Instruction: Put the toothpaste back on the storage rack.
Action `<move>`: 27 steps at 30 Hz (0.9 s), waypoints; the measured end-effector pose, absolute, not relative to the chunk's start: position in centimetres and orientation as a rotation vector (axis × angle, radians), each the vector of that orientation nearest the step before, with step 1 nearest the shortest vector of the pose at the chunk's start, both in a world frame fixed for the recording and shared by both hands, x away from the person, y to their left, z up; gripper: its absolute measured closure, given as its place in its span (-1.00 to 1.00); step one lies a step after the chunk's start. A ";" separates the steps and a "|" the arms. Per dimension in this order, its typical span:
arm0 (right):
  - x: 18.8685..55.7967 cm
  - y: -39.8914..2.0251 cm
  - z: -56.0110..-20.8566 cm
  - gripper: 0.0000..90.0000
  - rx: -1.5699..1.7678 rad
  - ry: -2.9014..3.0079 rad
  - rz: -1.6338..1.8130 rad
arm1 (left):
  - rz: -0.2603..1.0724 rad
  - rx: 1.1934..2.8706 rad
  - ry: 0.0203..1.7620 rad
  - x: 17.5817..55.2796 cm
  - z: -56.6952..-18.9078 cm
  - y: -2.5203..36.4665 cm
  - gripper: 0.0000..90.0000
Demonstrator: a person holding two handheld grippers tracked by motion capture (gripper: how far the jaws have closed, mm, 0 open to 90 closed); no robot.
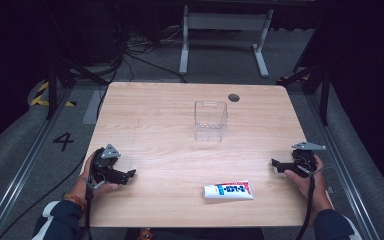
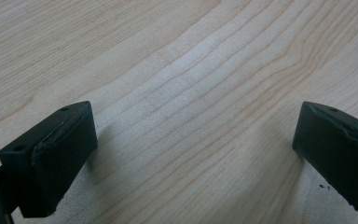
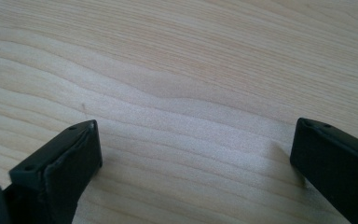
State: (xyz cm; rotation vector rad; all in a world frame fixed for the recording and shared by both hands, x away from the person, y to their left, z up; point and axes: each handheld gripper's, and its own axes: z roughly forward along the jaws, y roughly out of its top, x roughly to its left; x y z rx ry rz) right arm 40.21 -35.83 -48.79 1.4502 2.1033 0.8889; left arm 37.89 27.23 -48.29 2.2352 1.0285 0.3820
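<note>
Light wooden table (image 1: 160, 125) with rounded corners, seen from above; a white, flattened plastic tube with a blue and red label (image 1: 228, 190) lies flat near the table's near edge, somewhat right of its middle, its long axis running along that edge and its broad end toward the left; a clear, square-sided plastic container (image 1: 210, 120), open at the top, stands upright near the middle of the table toward the far edge, well apart from the tube, and appears to hold nothing; the left gripper (image 1: 130, 174) rests by the near left corner and the right gripper (image 1: 275, 162) by the right edge, each held in a hand, the tube lying between them and nearer the right one; in the left gripper view the two black jaws stand spread wide over bare wood grain, nothing between them; in the right gripper view the jaws are likewise spread over bare wood, pinching nothing. The tube is probably light, soft-walled and smooth, so it may dent or slide under a hard squeeze; a moderate grip across its narrow width near the middle of the body seems soundest; the container looks thin, stiff and easily tipped.
</note>
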 end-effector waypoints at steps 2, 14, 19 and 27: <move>40.2 -35.9 -48.8 -0.95 1.448 2.106 0.890 | 0.376 2.234 1.028 37.9 -48.3 27.2 -1.00; 40.1 -35.9 -48.8 -0.95 1.433 2.118 0.897 | 0.346 2.292 0.996 38.1 -47.8 26.5 -0.93; 39.8 -35.9 -48.8 -0.95 1.420 2.130 0.900 | 0.304 2.317 0.940 37.8 -47.3 25.1 -0.63; 39.7 -35.8 -48.8 -0.95 1.412 2.136 0.904 | 0.277 2.423 0.774 37.0 -45.6 21.8 -0.57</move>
